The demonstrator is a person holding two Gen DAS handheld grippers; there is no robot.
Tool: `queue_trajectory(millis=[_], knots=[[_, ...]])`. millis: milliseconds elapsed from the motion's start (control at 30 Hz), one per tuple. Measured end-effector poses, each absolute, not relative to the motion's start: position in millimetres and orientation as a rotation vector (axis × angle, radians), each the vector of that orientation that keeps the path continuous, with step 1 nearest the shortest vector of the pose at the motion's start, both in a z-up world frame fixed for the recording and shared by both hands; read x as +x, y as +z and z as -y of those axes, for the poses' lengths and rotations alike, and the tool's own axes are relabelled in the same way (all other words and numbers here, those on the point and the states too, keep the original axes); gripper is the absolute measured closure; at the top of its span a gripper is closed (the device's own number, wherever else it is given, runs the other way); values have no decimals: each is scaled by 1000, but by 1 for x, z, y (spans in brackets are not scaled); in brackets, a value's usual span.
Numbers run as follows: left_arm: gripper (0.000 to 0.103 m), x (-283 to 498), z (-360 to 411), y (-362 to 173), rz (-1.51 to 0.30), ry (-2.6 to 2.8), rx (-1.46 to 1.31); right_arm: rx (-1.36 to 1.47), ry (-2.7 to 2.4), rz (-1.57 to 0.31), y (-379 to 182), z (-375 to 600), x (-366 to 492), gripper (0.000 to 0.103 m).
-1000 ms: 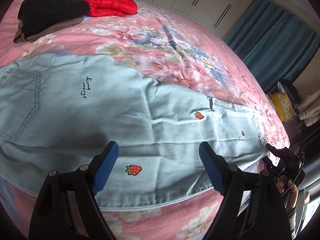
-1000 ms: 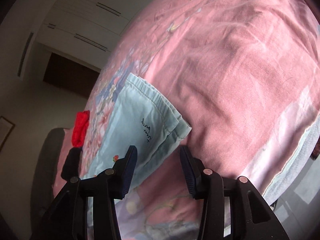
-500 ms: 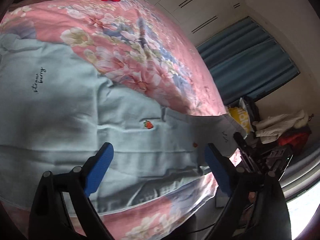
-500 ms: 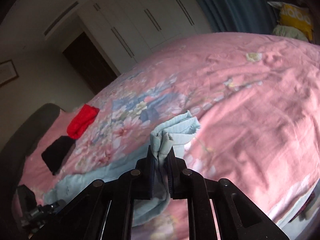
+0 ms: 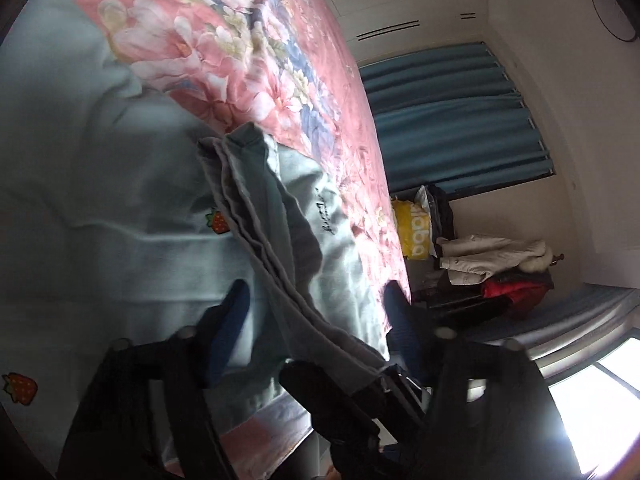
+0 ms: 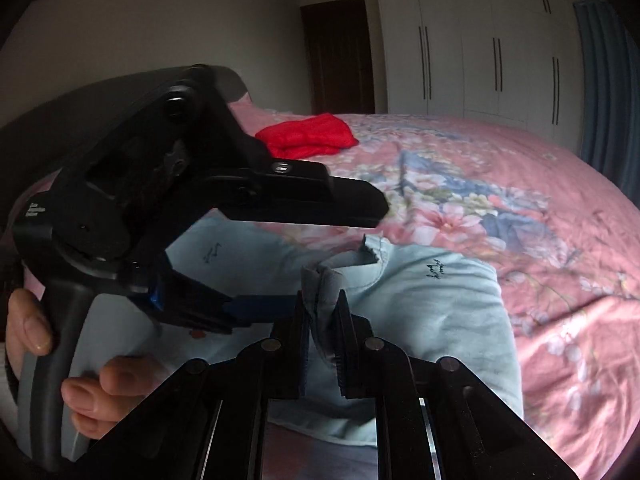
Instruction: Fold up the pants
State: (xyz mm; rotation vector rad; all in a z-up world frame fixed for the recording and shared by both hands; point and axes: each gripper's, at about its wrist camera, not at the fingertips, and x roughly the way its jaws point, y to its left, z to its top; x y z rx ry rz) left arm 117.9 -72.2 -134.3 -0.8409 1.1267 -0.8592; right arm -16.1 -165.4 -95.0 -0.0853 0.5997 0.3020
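**A:** Pink floral bedding fills both views, with white wardrobes behind the bed [image 6: 540, 184]. What is each tool doing?

**B:** The right tool [image 6: 322, 336] is pressed together on a bunched hem of the pale blue pants [image 6: 436, 304]. A second ago it sat spread just short of that hem; half a second ago it had clamped on, and now the cloth has been carried up and over the rest of the garment. The left tool [image 5: 316, 304] is spread, pinching nothing, and the lifted hem passes between its fingers without being gripped.

**A:** Where are the pants relative to the right tool?

**B:** One end is in its pinch; the remainder lies flat on the bed beyond and below it, strawberry prints [image 5: 218, 222] showing. The left tool is just beside the right tool, on its left, held in a bare hand [image 6: 52, 352].

**A:** And further out?

**B:** A folded red garment [image 6: 308, 140] lies well beyond the right tool, near the headboard. Teal curtains [image 5: 456, 116] hang off to the side.

**A:** What does the shift mean?

**B:** Likely the lengthwise fold is under way: leg end travelling toward the waist, not yet laid down.
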Motion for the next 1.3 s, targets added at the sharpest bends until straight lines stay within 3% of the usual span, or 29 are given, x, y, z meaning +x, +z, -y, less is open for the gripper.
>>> queue_trajectory(millis=[33,67,367,567,633,700,833,1067,1100,1133,1200,1267,1300], knots=[[70,118,68,-134,-1115,-863,-851,-102,308,-603,-98,162,-16,90],[73,116,64,-131,-1098,-857,-839,-110,317,-608,-100,159,-16,90],[75,98,4,-85,-886,-730,-657,-167,424,-571,-88,119,-12,90],[76,92,-48,-109,-914,-464,-538,-186,560,-580,-97,70,-4,90],[66,95,-65,-126,-959,-327,-483,-177,606,-645,-114,55,3,83],[66,91,-85,-136,-969,-304,-519,-180,643,-784,-139,42,17,54],[58,76,-96,-115,-890,-324,-524,-132,680,-816,-134,57,16,52],[60,69,-36,-90,-837,-529,-481,53,573,-746,-82,145,22,52],[62,71,-26,-94,-856,-542,-466,52,511,-750,-81,153,25,53],[72,72,-18,-99,-877,-546,-451,54,454,-766,-83,161,29,53],[87,77,-6,-116,-926,-505,-387,62,390,-824,-94,173,40,71],[90,79,-9,-135,-965,-367,-293,32,344,-893,-111,172,45,78],[102,76,-19,-142,-967,-336,-294,15,330,-939,-118,169,47,82]])
